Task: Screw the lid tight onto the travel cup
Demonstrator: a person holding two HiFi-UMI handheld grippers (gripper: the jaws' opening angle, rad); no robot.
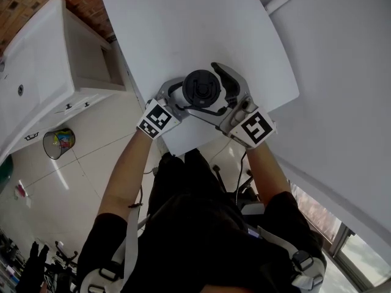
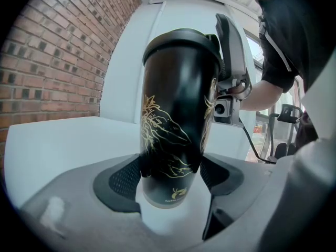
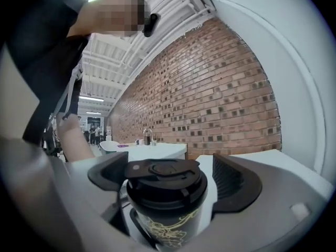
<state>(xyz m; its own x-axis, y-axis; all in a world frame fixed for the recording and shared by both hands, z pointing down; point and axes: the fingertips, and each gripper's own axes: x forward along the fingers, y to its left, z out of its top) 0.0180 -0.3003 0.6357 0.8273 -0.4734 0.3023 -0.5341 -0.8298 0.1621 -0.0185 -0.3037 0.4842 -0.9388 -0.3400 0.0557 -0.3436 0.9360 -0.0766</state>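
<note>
Left gripper (image 2: 170, 177): clenched on the cup (image 2: 176, 104). Both pads (image 2: 125, 178) press on the lower part of its body, just above the base. The cup is black with a gold drawing, roughly upright, leaning a little in this gripper's view.

Right gripper (image 3: 169, 182): released. Its jaws stand wide on either side of the lid (image 3: 165, 173), at lid height. I see a clear gap between the lid's rim and the jaw on the right of that view. The other jaw lies close against the lid's flap, and I cannot tell if it touches.

The lid is black and seated on the cup's mouth, with its flap and round centre facing up.

In the head view the two grippers meet at the cup from opposite sides, over the near edge of the white worktop (image 1: 183, 23). I cannot tell whether the cup's base rests on the worktop. A brick wall (image 3: 210, 88) stands beyond.
</note>
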